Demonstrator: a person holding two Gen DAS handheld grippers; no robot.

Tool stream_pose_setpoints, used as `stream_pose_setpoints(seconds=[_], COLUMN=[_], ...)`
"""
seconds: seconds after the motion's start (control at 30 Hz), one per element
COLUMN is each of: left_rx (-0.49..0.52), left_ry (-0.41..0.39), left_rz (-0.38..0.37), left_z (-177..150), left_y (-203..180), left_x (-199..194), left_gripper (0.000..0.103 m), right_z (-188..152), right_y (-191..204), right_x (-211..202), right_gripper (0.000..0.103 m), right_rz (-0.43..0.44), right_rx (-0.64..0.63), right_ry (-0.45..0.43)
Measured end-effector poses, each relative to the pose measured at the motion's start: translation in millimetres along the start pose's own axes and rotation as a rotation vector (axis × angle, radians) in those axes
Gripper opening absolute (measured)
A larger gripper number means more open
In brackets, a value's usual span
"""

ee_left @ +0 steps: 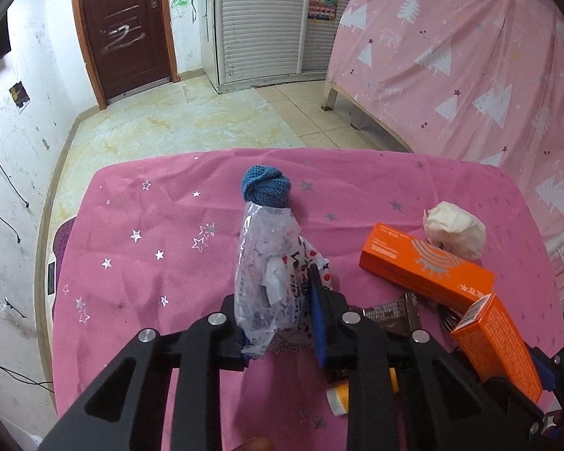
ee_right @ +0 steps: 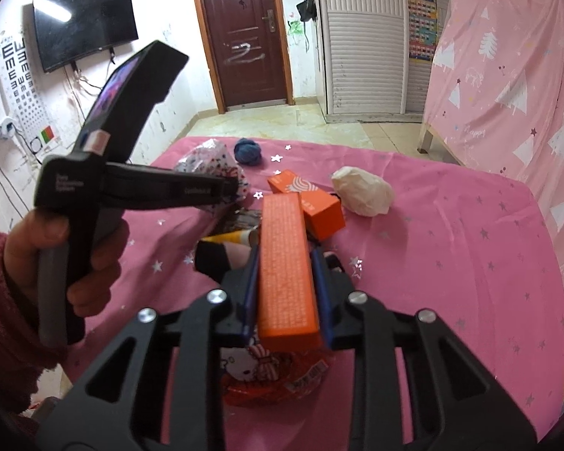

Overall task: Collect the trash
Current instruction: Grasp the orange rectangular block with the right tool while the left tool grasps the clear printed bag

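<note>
- Nearest in the right wrist view, a red snack packet point(ee_right: 278, 376) with a cartoon cat print lies on the pink star-print tablecloth point(ee_right: 451, 263), under the right gripper point(ee_right: 287, 293).
- The right gripper's blue-padded jaws are pressed onto the two long sides of an orange carton point(ee_right: 286, 267), which is pinched between them.
- At the left of that view, a hand point(ee_right: 56, 263) in a dark red sleeve holds the left gripper's handle.
- In the left wrist view, the left gripper point(ee_left: 278, 315) is pinched on a crumpled clear plastic bag point(ee_left: 267, 270) with printed dots and letters; the bag bulges up out of the jaws.
- Just beyond the held carton lies a second orange box point(ee_right: 312, 203), touching it, with a yellow-and-white tube point(ee_right: 237, 238) and a brown foil wrapper point(ee_left: 394, 312) beside the pile.
- Farther right sits a cream crumpled paper wad point(ee_right: 363, 191).
- Near the far edge rests a blue knitted ball point(ee_left: 266, 188), just past the bag's top.
- Behind the table are a tiled floor, a brown door point(ee_right: 244, 34) and a pink curtain point(ee_left: 470, 56).
</note>
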State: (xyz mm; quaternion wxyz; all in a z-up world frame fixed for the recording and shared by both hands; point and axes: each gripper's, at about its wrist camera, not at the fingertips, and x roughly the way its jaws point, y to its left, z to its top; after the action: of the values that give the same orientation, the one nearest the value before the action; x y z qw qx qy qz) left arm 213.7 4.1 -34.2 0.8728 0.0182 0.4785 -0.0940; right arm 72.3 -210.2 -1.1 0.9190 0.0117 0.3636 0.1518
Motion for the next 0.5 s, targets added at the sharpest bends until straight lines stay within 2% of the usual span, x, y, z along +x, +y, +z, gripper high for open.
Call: stream_pose_setpoints(seconds=[0.33, 0.5], left_rx=[-0.012, 0.005], left_ry=[-0.048, -0.093], left_rz=[0.028, 0.018], left_z=[0, 3], left_y=[-8, -27], left_x=[-32, -58], left_gripper=[0.017, 0.017], right_z=[-2, -3], right_y=[-16, -30], right_x=[-25, -39], right_gripper=[0.023, 0.023], right_rz=[0.013, 0.006], right_rx=[0.043, 0.070], right_ry=[-0.055, -0.087])
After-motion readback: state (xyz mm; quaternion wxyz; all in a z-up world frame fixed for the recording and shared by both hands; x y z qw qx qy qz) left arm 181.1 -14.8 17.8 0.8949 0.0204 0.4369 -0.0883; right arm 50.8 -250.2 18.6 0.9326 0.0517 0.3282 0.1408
